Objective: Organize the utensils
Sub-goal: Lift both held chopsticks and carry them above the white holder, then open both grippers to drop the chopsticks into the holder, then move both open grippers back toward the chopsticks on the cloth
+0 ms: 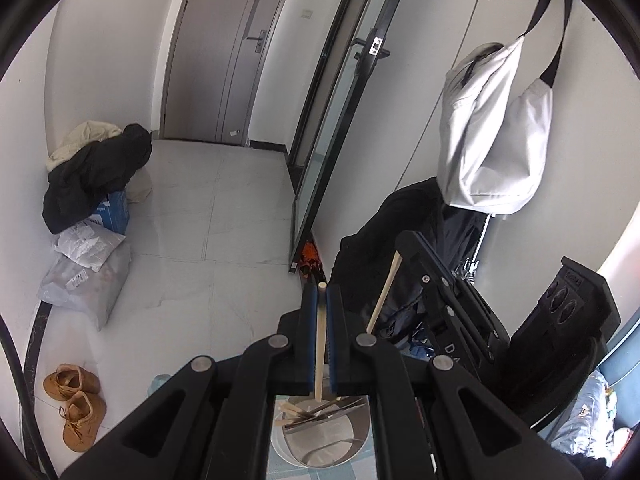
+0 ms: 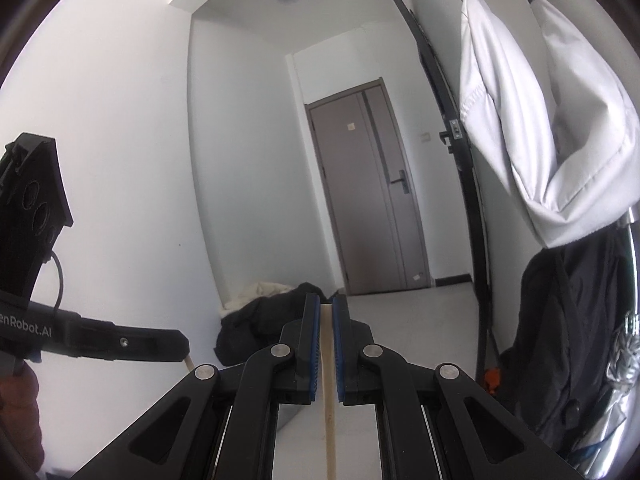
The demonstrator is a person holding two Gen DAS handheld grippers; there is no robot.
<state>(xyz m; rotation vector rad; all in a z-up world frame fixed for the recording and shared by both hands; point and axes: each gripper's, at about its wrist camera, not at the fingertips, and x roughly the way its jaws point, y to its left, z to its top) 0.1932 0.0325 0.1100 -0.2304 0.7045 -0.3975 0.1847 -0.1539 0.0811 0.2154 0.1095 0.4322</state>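
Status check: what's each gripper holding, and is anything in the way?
Left gripper shut on a pale wooden chopstick. Right gripper shut on a second wooden chopstick. More utensils on round metal tray below. Nothing obstructing.

A: What stands at twelve o'clock?
B: A tall grey-brown double door with a dark lever handle (image 1: 224, 52), set in plain white walls (image 1: 116, 60).
A: And the floor?
B: Pale grey glossy floor tiles (image 1: 224, 220), lit by even daylight.
A: At nine o'clock?
B: A heap of black and cream clothing on a blue box (image 1: 96, 168); at seven, a pair of tan lace-up boots (image 1: 76, 404).
A: To the right?
B: A black-framed glass door (image 1: 332, 136) at one o'clock; a white fabric bag hanging by black straps (image 1: 492, 128) at two.
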